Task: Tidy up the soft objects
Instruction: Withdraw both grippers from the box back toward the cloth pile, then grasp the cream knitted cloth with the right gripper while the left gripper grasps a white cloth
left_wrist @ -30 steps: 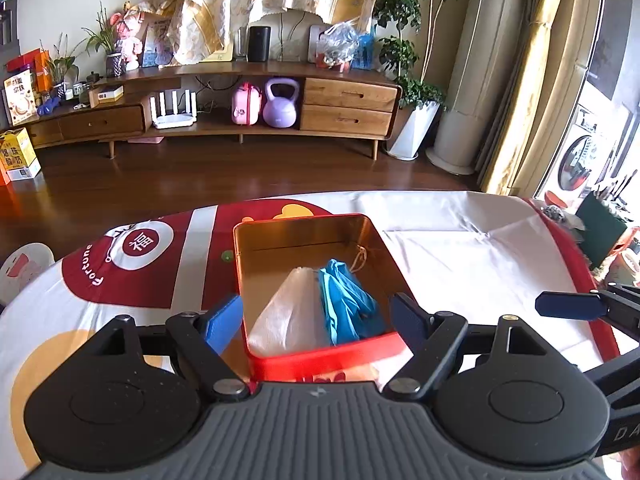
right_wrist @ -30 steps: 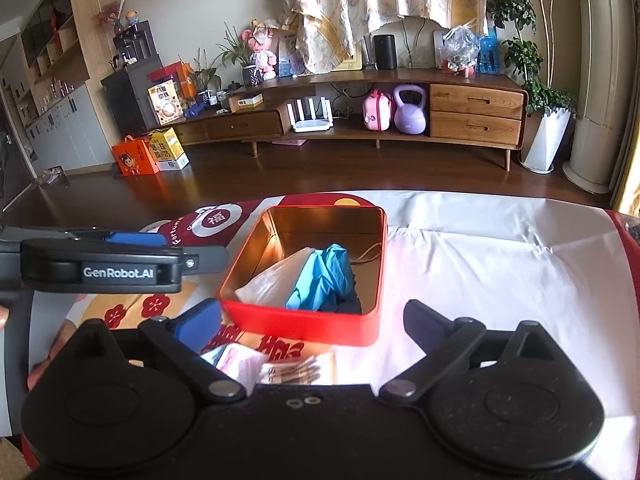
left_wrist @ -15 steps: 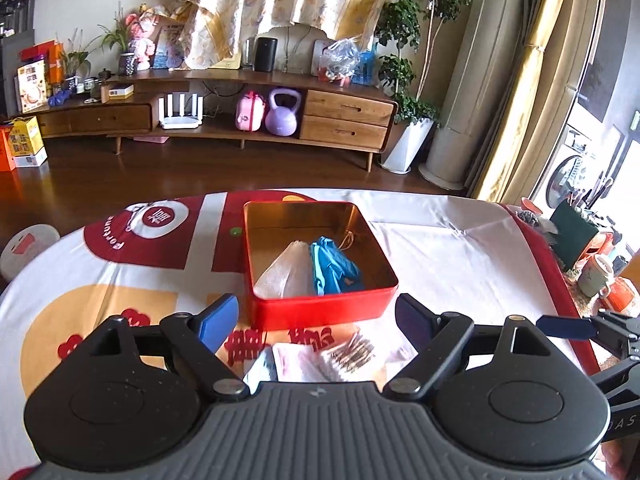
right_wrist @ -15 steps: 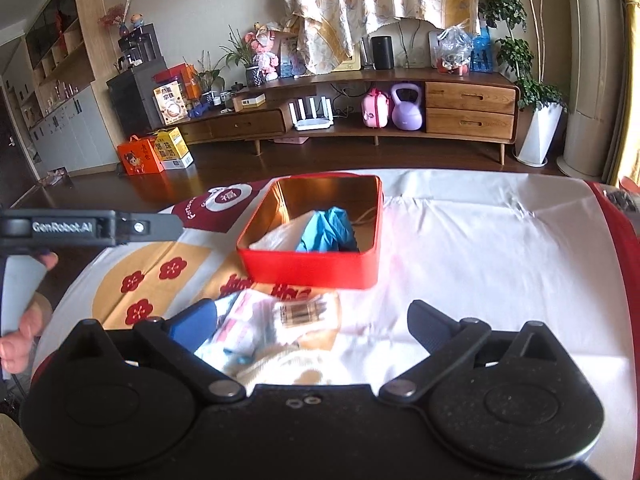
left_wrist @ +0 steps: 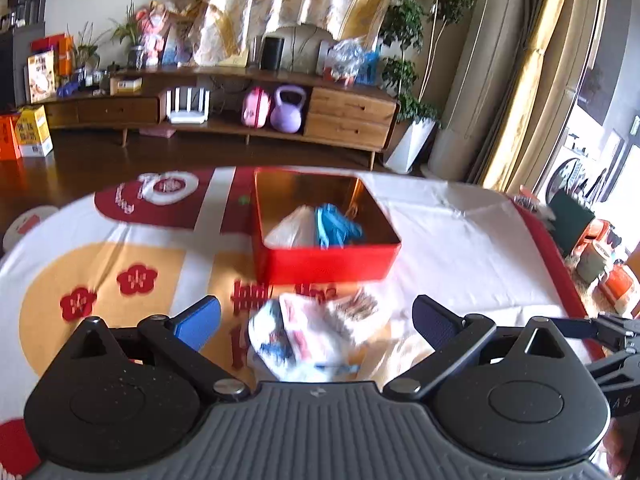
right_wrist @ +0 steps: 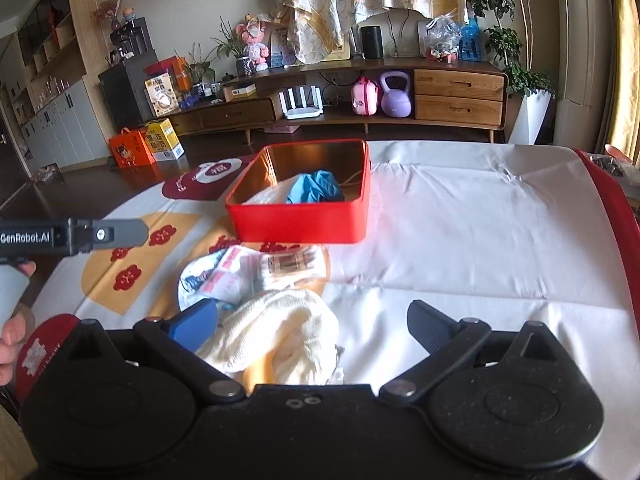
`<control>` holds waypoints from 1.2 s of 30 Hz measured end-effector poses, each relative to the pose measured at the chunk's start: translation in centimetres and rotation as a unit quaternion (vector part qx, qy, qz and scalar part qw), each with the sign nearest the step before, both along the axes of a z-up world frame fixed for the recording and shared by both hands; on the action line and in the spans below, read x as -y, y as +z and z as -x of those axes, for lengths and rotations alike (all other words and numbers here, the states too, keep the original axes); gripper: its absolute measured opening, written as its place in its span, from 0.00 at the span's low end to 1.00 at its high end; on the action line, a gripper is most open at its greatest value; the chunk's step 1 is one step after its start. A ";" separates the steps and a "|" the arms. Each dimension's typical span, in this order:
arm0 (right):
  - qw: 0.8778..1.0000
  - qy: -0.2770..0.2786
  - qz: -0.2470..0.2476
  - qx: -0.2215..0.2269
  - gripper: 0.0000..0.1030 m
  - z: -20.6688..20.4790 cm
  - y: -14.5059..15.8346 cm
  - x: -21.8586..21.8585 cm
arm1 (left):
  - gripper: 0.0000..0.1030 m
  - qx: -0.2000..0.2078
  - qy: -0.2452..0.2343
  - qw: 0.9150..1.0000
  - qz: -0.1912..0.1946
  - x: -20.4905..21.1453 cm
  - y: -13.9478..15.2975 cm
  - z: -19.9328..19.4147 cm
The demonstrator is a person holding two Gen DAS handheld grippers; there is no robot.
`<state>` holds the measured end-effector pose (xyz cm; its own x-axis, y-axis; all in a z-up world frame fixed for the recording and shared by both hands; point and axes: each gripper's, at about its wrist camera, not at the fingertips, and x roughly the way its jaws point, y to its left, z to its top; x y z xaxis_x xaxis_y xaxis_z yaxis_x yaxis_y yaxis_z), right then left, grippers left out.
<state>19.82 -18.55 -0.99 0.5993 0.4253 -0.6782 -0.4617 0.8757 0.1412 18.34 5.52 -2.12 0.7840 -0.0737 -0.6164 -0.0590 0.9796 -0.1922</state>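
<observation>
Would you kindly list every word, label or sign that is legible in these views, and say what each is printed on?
"GenRobot.AI": on the left gripper, seen from the right wrist.
Tablecloth lettering: blurred, unreadable.
Printed packet in front of the red tin: blurred.
Boxes on the floor: too small.

Bare tablecloth [right_wrist: 480, 240] lies open right of the red tin [right_wrist: 300, 222]; soft packets [right_wrist: 248, 276] crowd its near side.
</observation>
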 end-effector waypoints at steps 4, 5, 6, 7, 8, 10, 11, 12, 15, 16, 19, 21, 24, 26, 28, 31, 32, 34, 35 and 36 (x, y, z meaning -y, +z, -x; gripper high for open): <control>1.000 0.001 0.010 -0.005 0.98 0.0 -1.2 -0.1 | 1.00 -0.010 0.007 1.000 -0.008 -0.1 -2.1 0.8; 1.000 0.002 0.011 -0.008 0.98 0.0 -1.5 -0.2 | 1.00 -0.015 0.006 1.000 -0.014 0.1 -2.8 1.0; 1.000 0.002 0.011 -0.013 0.98 -0.1 -1.9 -0.2 | 1.00 -0.019 0.005 1.000 -0.022 0.2 -3.4 1.2; 1.000 -0.001 0.012 -0.017 0.98 -0.2 -2.2 -0.2 | 1.00 -0.025 0.006 0.999 -0.032 0.3 -4.0 1.3; 1.000 -0.004 0.013 -0.021 0.96 -0.3 -2.6 -0.2 | 1.00 -0.030 0.008 0.999 -0.038 0.5 -4.6 1.4; 0.999 -0.007 0.016 -0.028 0.95 -0.4 -3.4 -0.3 | 0.99 -0.039 0.007 0.998 -0.041 0.6 -5.8 1.6; 0.999 -0.005 0.019 -0.031 0.93 -0.4 -3.7 -0.4 | 0.99 -0.041 0.008 0.998 -0.044 0.6 -6.3 1.7; 0.999 -0.003 0.023 -0.033 0.92 -0.4 -4.0 -0.5 | 0.99 -0.043 0.011 0.998 -0.048 0.7 -6.7 1.7; 0.999 -0.002 0.030 -0.038 0.91 -0.6 -4.8 -0.8 | 0.99 -0.048 0.014 0.997 -0.052 0.7 -7.8 1.6; 0.999 -0.004 0.031 -0.041 0.90 -0.8 -5.1 -0.9 | 0.99 -0.051 0.013 0.997 -0.051 0.6 -8.3 1.5; 0.998 -0.012 0.032 -0.049 0.85 -1.3 -5.9 -1.0 | 0.99 -0.059 0.013 0.997 -0.053 0.6 -9.2 1.2; 0.998 -0.016 0.028 -0.055 0.84 -1.6 -6.3 -1.1 | 0.99 -0.062 0.015 0.996 -0.055 0.7 -9.7 1.0; 0.998 -0.015 0.018 -0.064 0.82 -1.9 -6.8 -1.5 | 0.99 -0.067 0.018 0.996 -0.054 0.6 -10.5 0.7; 0.998 -0.011 0.018 -0.066 0.80 -2.1 -7.1 -1.9 | 0.99 -0.070 0.015 0.996 -0.053 0.7 -10.8 0.4; 0.997 -0.010 0.020 -0.067 0.79 -2.3 -7.4 -2.2 | 0.99 -0.070 0.012 0.996 -0.051 0.8 -11.1 0.2; 0.997 -0.014 0.017 -0.072 0.75 -2.7 -7.8 -2.2 | 0.99 -0.073 0.010 0.996 -0.047 0.7 -11.5 -0.2; 0.997 -0.016 0.015 -0.074 0.72 -2.9 -7.9 -2.2 | 0.98 -0.074 0.010 0.996 -0.044 0.6 -11.7 -0.3; 0.997 -0.018 0.014 -0.077 0.71 -3.1 -8.2 -2.2 | 0.97 -0.074 0.011 0.996 -0.039 0.6 -11.9 -0.5; 0.997 -0.019 0.014 -0.079 0.69 -3.1 -8.3 -2.1 | 0.94 -0.073 0.010 0.997 -0.037 0.6 -11.9 -0.5; 0.997 -0.019 0.013 -0.080 0.68 -3.2 -8.4 -2.2 | 0.93 -0.073 0.008 0.997 -0.035 0.6 -12.0 -0.6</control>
